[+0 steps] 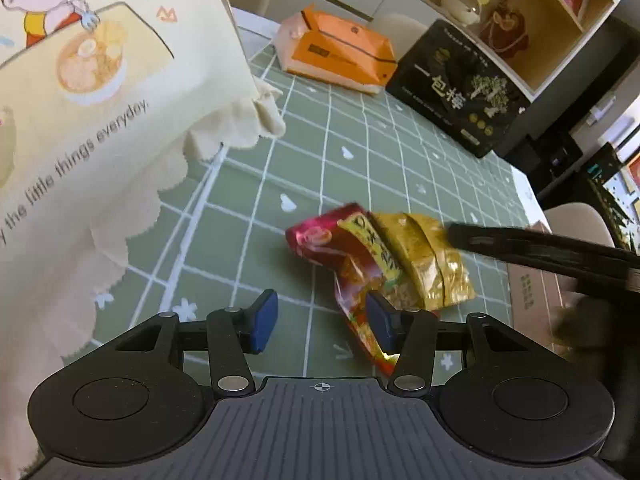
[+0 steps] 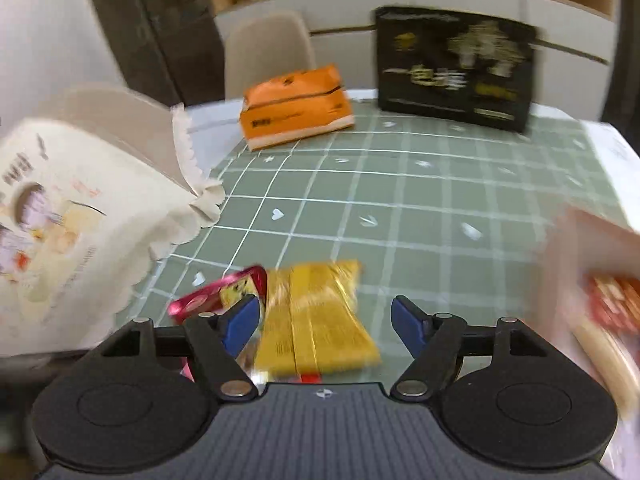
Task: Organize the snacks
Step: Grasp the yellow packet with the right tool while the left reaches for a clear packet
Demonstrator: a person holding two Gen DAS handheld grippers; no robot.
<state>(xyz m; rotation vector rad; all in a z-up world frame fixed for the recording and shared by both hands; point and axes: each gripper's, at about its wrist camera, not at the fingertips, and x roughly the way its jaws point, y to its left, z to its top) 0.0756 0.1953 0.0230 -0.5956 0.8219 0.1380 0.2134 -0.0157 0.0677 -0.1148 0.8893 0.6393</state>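
Two snack packets lie together on the green checked tablecloth: a gold one (image 1: 432,264) (image 2: 320,320) partly on top of a red one (image 1: 344,248) (image 2: 208,300). My left gripper (image 1: 322,322) is open just above the cloth, its right pad over the red packet's near end. My right gripper (image 2: 324,324) is open low over the gold packet, which lies between its fingers. Its black fingers (image 1: 540,248) show in the left wrist view reaching the gold packet from the right. A cream paper bag (image 1: 80,120) (image 2: 80,216) with a cartoon print stands at the left.
An orange tissue pack (image 1: 340,52) (image 2: 296,108) and a black box (image 1: 456,88) (image 2: 456,68) stand at the table's far side. A pale cardboard box (image 2: 592,300) (image 1: 532,288) with a red packet stands at the right. Chairs and shelves lie beyond.
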